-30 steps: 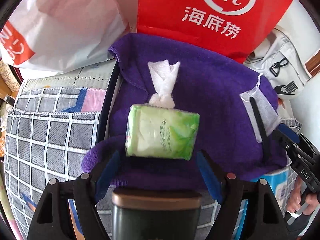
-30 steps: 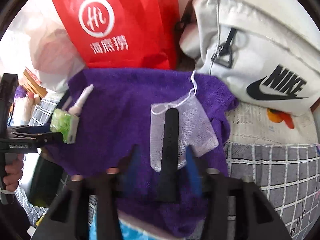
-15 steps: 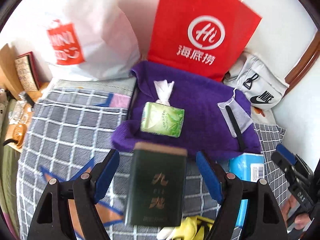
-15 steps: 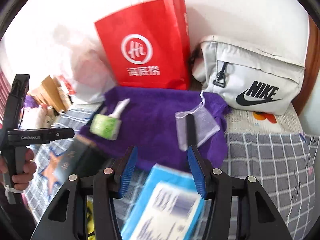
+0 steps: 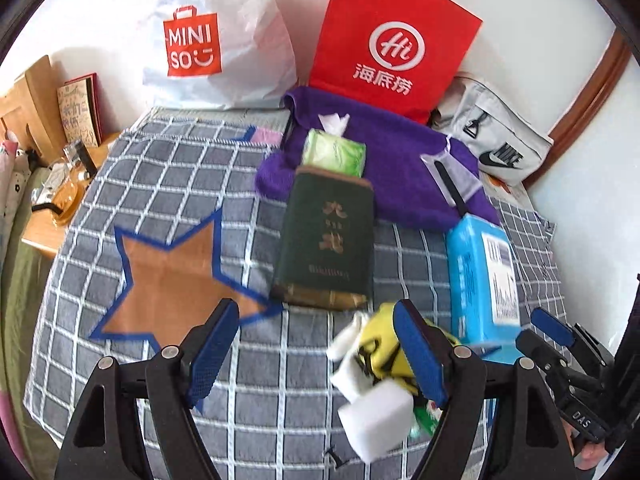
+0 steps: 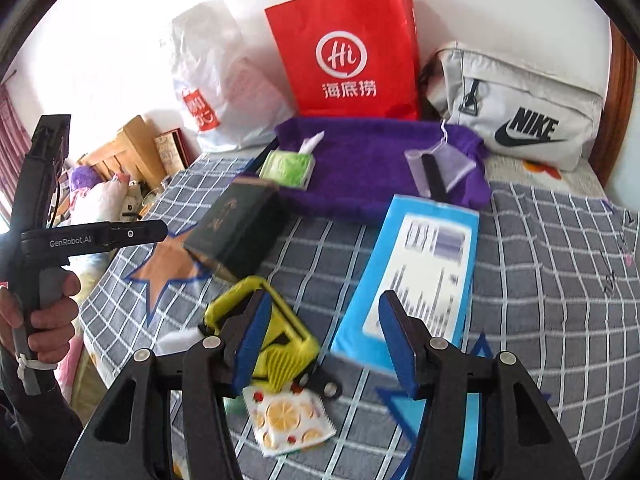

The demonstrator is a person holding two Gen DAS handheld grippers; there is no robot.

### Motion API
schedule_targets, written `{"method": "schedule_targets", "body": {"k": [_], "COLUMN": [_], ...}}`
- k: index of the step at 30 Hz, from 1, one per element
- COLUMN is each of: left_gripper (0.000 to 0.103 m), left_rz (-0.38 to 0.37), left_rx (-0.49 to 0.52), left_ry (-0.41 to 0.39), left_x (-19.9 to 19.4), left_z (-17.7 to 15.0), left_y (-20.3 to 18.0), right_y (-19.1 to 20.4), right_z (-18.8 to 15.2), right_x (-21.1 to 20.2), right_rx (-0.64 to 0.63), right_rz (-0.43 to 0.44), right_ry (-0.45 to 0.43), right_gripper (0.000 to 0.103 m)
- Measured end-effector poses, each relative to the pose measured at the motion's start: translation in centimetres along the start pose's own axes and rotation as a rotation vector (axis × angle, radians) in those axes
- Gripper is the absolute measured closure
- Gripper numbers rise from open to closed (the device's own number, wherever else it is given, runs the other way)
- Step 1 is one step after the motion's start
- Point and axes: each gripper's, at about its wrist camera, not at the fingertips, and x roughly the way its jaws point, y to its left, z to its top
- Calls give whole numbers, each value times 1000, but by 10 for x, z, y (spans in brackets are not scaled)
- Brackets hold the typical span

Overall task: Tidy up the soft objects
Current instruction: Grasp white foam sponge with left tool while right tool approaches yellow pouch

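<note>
Both wide, empty claws pulled back from the distant purple towel.

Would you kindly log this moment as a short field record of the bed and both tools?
surface: checked bedspread
on purple towel: green tissue pack, mesh pouch
on bedspread: dark green box, blue pack
left tool: open, empty
right tool: open, empty, jaws just widening
</note>
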Motion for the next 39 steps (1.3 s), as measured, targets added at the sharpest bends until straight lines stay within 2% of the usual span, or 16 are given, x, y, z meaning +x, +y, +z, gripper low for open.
{"method": "schedule_targets", "body": {"k": [5,13,26,28,29,30,33,39], "left_gripper": [25,25,25,29,35,50,49,49], "left_rz": [-20,-63,-38,-36,-44,-53,-57,-19], "left_rx": [33,47,21,4,-8,-13,-11,-15], "left_ry": [15,93,156,142,128,124,109,77], "left_x": [-2,14,51,52,50,49,42,28], "left_z": [-30,-73,-89,-88,-88,-87,-85,-82], "left_y": [-10,-24,-47,-47,-45,-43,-37,-18], "right_y": [-1,-1,-7,-8,-7,-7,-2,12], "right_z": [-24,-55,-86,-89,-91,-93,-97,-92], "right_x": [-10,-19,-16,-14,-13,-12,-4,9], "right_rx": [29,49,38,35,29,25,10,-15], "right_rz": [-16,-18,-13,-8,-6,-6,13,42], "right_ry": [9,14,48,60,66,70,89,101], "right_gripper": [45,44,44,44,44,44,44,44]}}
